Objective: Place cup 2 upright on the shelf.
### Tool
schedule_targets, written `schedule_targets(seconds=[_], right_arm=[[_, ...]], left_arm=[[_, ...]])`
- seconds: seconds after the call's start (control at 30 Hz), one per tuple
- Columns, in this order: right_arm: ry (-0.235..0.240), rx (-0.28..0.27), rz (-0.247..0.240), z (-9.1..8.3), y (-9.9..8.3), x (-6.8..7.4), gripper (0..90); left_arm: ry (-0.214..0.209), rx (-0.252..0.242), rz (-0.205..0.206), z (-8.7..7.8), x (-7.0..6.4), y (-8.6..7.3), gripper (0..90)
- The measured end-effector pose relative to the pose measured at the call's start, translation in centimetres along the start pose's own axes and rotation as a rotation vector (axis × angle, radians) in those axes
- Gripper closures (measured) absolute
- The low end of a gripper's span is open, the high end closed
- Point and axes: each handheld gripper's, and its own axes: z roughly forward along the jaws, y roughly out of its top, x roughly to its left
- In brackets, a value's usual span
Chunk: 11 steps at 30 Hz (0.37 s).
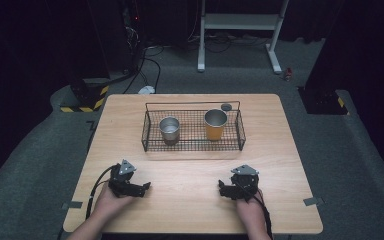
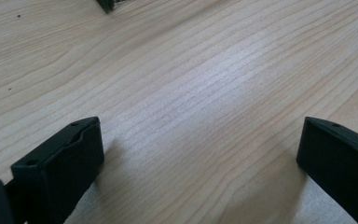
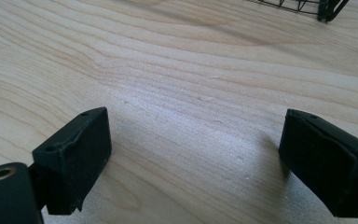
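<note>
Two metal cups stand in the black wire basket (image 1: 193,146) at the table's middle — a silver steel cup (image 1: 169,129) and, right of it, an orange-bodied cup (image 1: 215,124); no writing is legible. Nearer the person than the basket, the left gripper (image 1: 145,187) and right gripper (image 1: 221,187) rest on the pale wooden table (image 1: 190,200), jaws spread, empty.

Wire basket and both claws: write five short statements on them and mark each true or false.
1. The wire basket holds two cups. True: a steel cup and an orange cup.
2. The orange cup lies tipped over. False: it stands upright.
3. The left claw is shut on the steel cup. False: its jaws stand apart over bare table.
4. The right claw is open and holds nothing. True.
5. Both cups stand outside the basket. False: both are inside it.
</note>
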Motion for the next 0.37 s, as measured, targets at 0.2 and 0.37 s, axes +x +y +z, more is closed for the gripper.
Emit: schedule_targets(seconds=[0.2,0.37], right_arm=[[0.0,0.001,0.003,0.0,0.0,0.02,8.9],[0.0,0.001,0.003,-0.01,0.0,0.02,8.9]], left_arm=[[0.009,-0.019,-0.011,-0.1,-0.05,-0.37,0.9],[0.009,-0.025,-0.011,-0.09,-0.05,-0.43,0.9]])
